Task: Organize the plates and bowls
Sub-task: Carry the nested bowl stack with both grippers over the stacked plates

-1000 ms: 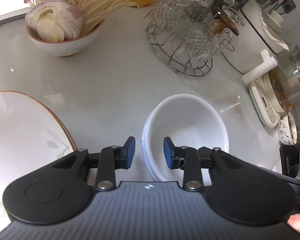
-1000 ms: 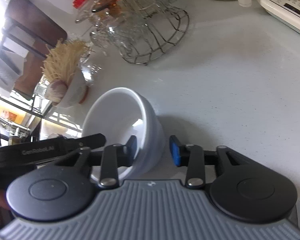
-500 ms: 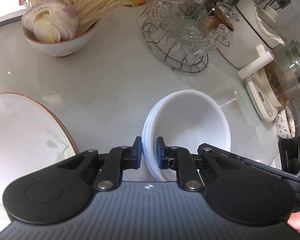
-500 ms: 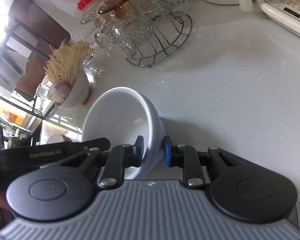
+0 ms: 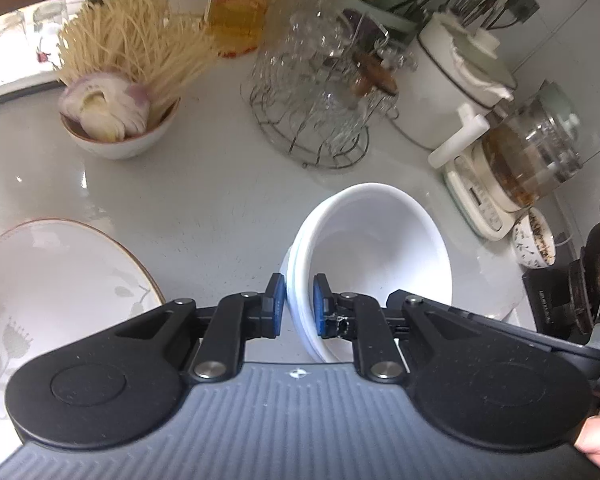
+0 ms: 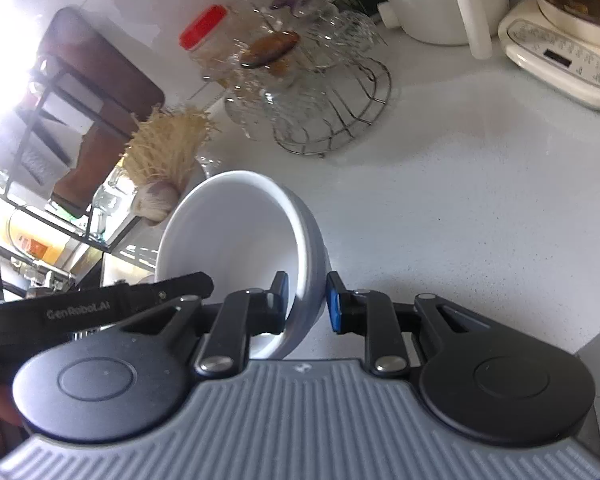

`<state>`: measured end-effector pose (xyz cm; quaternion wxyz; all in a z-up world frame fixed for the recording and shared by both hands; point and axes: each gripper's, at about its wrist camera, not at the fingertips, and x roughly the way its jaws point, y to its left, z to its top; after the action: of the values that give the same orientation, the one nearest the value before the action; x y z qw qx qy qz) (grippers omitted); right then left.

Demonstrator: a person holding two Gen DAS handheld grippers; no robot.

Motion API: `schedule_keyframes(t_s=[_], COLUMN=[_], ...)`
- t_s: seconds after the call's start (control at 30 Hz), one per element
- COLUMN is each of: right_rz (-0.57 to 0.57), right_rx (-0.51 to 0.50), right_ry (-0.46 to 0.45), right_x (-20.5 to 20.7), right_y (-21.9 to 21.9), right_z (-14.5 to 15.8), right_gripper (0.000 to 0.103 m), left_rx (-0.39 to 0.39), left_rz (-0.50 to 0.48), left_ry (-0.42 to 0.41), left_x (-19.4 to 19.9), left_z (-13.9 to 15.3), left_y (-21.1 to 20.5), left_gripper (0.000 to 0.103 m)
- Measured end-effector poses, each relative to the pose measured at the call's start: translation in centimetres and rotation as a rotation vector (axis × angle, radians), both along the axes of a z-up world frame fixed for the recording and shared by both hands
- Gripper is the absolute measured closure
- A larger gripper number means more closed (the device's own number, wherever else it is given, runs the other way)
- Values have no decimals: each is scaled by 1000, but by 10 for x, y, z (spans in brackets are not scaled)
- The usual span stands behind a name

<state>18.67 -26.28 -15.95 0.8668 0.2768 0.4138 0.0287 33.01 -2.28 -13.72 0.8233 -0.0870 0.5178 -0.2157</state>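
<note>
A stack of white bowls (image 5: 372, 248) hangs tilted above the pale counter (image 5: 204, 208). My left gripper (image 5: 298, 304) is shut on the stack's near left rim, with one blue pad inside and one outside. In the right wrist view the same bowls (image 6: 236, 240) are pinched at their right rim by my right gripper (image 6: 307, 300), which is also shut. The left gripper's black finger (image 6: 120, 304) reaches in from the left side there. A large white plate (image 5: 52, 280) with a gold rim and grey leaf print lies on the counter at the left.
At the back stand a bowl of garlic and dry noodles (image 5: 116, 128), a wire rack of glass cups (image 5: 320, 112), an oil jar (image 5: 236, 12) and a white pot (image 5: 452, 92). A glass kettle (image 5: 532, 160) and a small patterned cup (image 5: 534, 240) stand right.
Both grippers closed on opposite rims of the bowl stack. The stack then rose off the counter with them and now hangs tilted.
</note>
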Motion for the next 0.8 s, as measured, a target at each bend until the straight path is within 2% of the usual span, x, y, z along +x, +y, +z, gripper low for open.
schedule_keyframes(t_s=[0.3, 0.57, 0.7, 0.8], right_rz=[59, 172, 223, 303], right_rx=[0, -51, -39, -64], right_ry=[-30, -68, -75, -101], right_x=[-5, 5, 12, 16], right_y=[11, 25, 39, 59], right_z=[24, 43, 46, 52], right_gripper=[80, 80, 80, 80], left_rx=[-9, -6, -24, -43], left_rz=[21, 84, 135, 193], left_ry=[-55, -74, -95, -95], left_x=[-17, -33, -42, -49], left_z=[33, 44, 48, 50], left_y=[15, 34, 55, 77], left_gripper=[85, 85, 85, 85])
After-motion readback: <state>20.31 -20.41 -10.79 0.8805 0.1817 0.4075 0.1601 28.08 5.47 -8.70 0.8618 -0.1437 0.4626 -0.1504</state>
